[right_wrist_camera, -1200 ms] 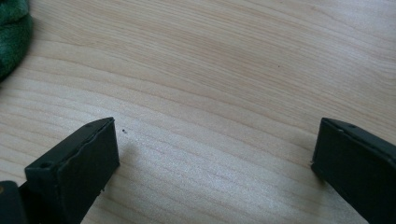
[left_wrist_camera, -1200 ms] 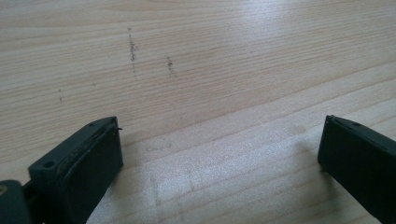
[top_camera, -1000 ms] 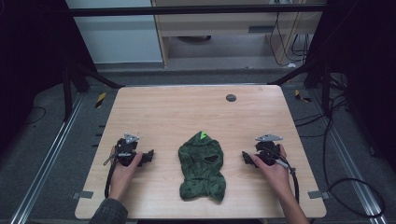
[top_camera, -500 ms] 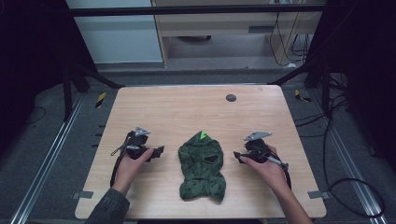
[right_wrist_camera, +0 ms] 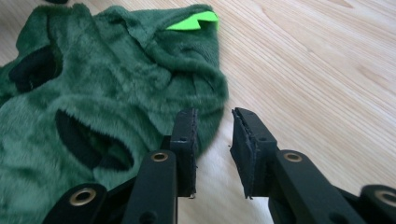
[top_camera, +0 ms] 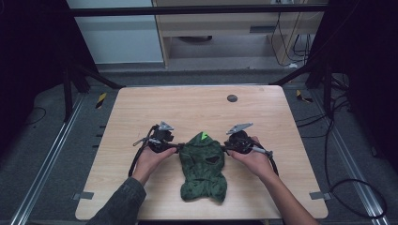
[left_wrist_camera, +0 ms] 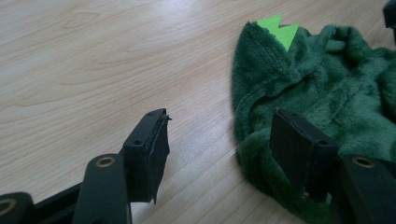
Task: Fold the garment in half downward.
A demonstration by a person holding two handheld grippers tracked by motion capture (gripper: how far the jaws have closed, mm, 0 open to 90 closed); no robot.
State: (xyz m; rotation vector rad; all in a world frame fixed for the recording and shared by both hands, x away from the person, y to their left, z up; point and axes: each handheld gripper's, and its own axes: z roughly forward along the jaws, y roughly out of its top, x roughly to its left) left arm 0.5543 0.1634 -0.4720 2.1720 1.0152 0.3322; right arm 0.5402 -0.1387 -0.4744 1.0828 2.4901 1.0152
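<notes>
Your left tongs (left_wrist_camera: 219,140) gape wide, one jaw over the edge of the green fleece hooded garment (top_camera: 202,169), the other over bare counter (top_camera: 141,112); your right tongs (right_wrist_camera: 212,140) stand narrowly apart at its opposite edge, gripping nothing; the garment lies flat mid-counter, lime spike (right_wrist_camera: 194,21) on its hood.

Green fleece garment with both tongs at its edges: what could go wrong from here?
1. The left tongs stand wide open with one jaw over the garment edge and one over bare table; closing may catch too little fleece and slip.
2. The right tongs are narrower, their gap mostly beside the fabric, so they might close on nothing.
</notes>
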